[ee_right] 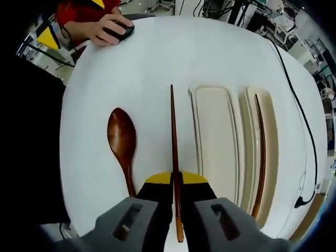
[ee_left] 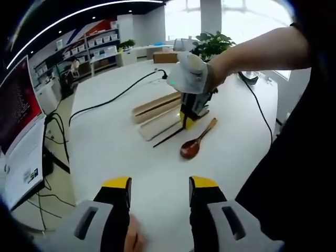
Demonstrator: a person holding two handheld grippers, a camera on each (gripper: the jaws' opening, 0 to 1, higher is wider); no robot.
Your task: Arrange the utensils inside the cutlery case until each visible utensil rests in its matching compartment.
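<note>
A pale wooden cutlery case [ee_right: 215,142] lies on the white table, and one dark chopstick [ee_right: 261,152] rests in its narrow outer compartment. My right gripper [ee_right: 176,178] is shut on a second dark chopstick [ee_right: 172,131], which lies on the table just beside the case. A brown wooden spoon [ee_right: 122,142] lies on the table on the other side of that chopstick. In the left gripper view the right gripper [ee_left: 188,122], held by a gloved hand, stands over the case [ee_left: 157,113], the held chopstick [ee_left: 168,137] and the spoon [ee_left: 193,144]. My left gripper [ee_left: 160,184] is open and holds nothing, well short of them.
A black cable [ee_left: 115,97] runs across the table past the case. A potted plant [ee_left: 212,42] stands at the far side and a monitor [ee_left: 16,110] off the table's left. A person's hand [ee_right: 107,29] rests on a dark object at the table's edge.
</note>
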